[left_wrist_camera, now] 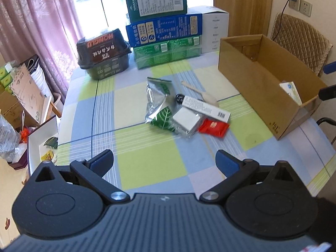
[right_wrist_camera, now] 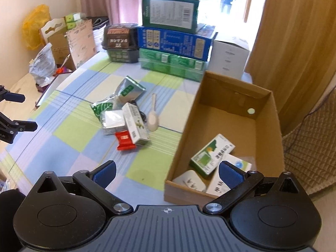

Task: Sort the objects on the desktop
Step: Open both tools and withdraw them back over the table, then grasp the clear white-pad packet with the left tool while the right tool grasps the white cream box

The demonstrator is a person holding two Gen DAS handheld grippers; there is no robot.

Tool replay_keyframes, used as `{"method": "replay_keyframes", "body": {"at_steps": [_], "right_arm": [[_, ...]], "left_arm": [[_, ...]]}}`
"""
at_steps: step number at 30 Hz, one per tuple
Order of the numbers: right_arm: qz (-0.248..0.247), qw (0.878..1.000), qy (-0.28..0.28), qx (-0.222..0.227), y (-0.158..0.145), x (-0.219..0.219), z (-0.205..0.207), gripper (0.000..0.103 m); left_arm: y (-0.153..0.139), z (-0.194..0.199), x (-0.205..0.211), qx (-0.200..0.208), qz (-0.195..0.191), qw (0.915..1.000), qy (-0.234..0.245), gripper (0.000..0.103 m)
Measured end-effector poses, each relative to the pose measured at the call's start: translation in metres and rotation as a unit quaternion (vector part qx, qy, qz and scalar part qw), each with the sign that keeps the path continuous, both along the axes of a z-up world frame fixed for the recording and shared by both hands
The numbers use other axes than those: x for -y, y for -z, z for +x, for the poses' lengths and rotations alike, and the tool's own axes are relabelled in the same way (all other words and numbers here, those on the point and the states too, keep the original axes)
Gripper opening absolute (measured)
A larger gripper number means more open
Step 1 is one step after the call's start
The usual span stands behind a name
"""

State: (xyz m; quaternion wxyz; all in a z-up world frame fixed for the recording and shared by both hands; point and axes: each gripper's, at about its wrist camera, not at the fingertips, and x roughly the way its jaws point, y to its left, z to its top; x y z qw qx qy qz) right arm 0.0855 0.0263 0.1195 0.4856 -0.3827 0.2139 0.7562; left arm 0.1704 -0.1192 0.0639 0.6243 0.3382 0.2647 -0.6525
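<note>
Clutter pile (left_wrist_camera: 187, 113) lies mid-table, well ahead of the left gripper (left_wrist_camera: 164, 161), jaws spread, empty. Right gripper (right_wrist_camera: 167, 173), also spread and empty, hovers by the cardboard box (right_wrist_camera: 184, 147).

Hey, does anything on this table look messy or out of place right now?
Yes. Foil pouches, a red packet, a long white box and a spoon lie overlapping, askew, mid-table, outside the cardboard box.
</note>
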Motion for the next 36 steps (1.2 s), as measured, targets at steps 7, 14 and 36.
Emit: {"method": "replay_keyframes", "body": {"at_steps": [7, 14, 36], "right_arm": [[-0.005, 1.0, -0.02, 0.002, 0.007, -0.003, -0.019, 0.101], [-0.012, 0.999, -0.036, 0.006, 0.016, -0.01, -0.036, 0.101], [-0.046, 0.988, -0.142, 0.025, 0.076, -0.082, -0.097, 0.093]], "left_arm": [[0.008, 0.005, -0.003, -0.011, 0.002, 0.9997, 0.022, 0.102], [0.018, -0.005, 0.005, 0.004, 0.005, 0.9973, 0.072, 0.102], [0.073, 0.0, 0.087, -0.014, 0.012, 0.9775, 0.21, 0.096]]}}
